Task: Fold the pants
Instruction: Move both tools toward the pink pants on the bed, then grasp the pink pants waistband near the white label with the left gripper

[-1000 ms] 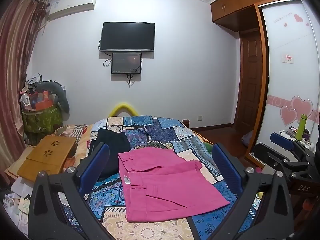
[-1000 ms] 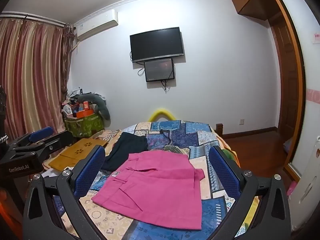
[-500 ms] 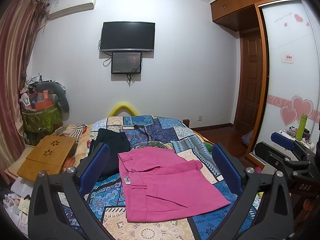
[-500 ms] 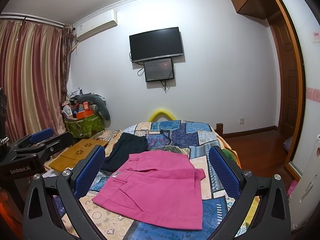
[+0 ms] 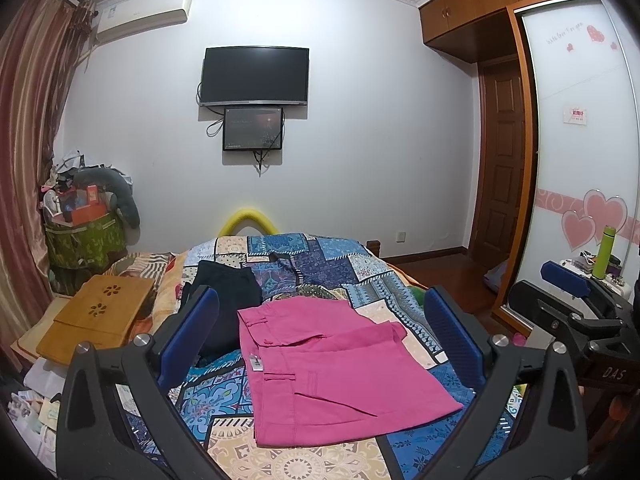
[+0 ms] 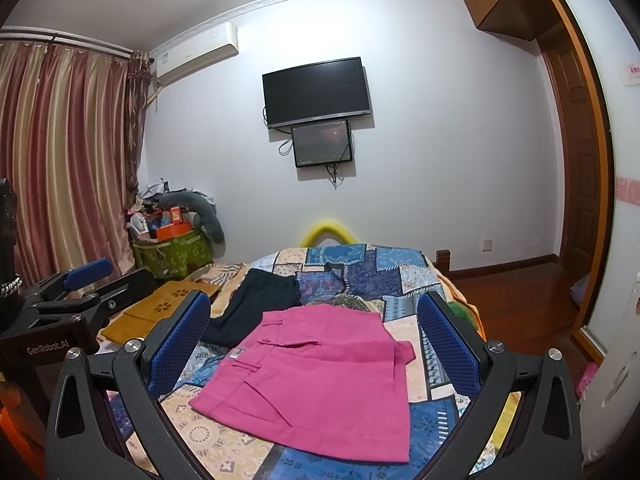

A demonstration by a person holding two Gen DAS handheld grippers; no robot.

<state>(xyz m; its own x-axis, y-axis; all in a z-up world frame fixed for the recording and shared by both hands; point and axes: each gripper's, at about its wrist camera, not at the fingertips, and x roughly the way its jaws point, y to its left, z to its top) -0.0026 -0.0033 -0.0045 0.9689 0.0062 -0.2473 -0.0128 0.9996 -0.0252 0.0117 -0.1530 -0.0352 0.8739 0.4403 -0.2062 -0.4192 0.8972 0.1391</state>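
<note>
Left gripper (image 5: 320, 336) held above near end of bed (image 5: 304, 256), jaws spread wide, nothing between pads (image 5: 188, 336); right gripper (image 6: 316, 336) likewise splayed and empty, raised clear of cloth. Pink pants (image 5: 336, 368) lay folded flat on patchwork quilt (image 5: 332, 272), waistband and white tag toward left side, one cuff poking out at right edge, touched by neither gripper. Dark garment (image 5: 224, 296) noted just beyond and left of pants, wooden tray (image 5: 100, 316) further left at bedside.

White walls (image 5: 360, 140), wall television (image 5: 256, 76), striped curtains (image 6: 60, 152)
</note>
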